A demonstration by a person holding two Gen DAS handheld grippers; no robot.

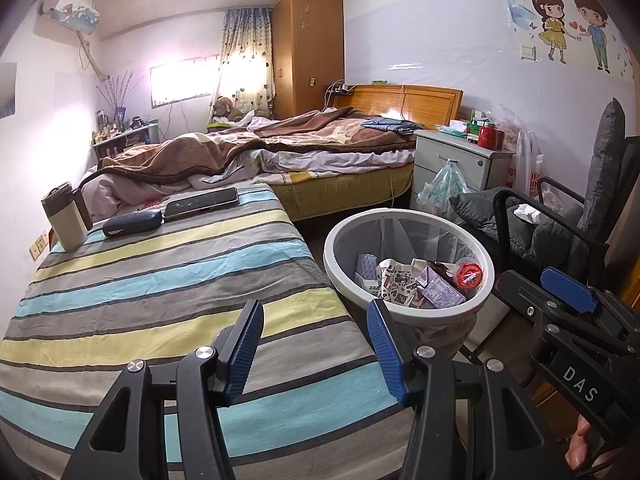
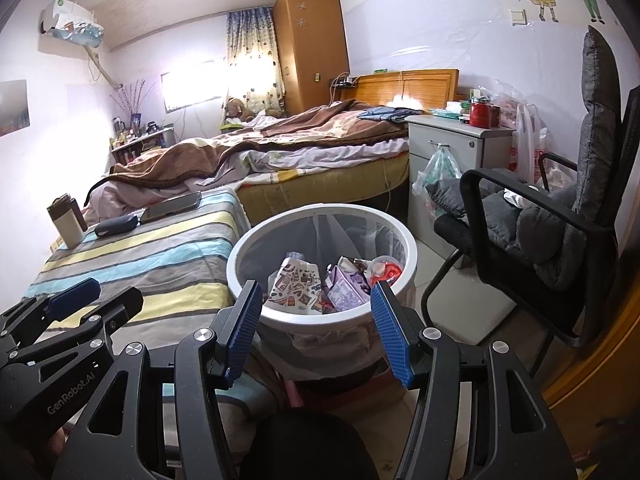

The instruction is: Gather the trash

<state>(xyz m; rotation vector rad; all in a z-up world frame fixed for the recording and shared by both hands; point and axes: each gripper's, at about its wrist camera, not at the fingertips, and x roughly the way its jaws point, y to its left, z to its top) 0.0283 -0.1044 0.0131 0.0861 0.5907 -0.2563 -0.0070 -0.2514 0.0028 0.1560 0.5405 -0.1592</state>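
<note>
I find both the left gripper and right gripper with jaws apart, empty; bin ahead holds wrappers; counter looks cleared of trash, task apparently near done.

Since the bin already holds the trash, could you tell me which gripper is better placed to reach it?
Right gripper: its open jaws frame the bin straight ahead. The left gripper, also empty, sits over the striped cloth, bin off to its side.
</note>
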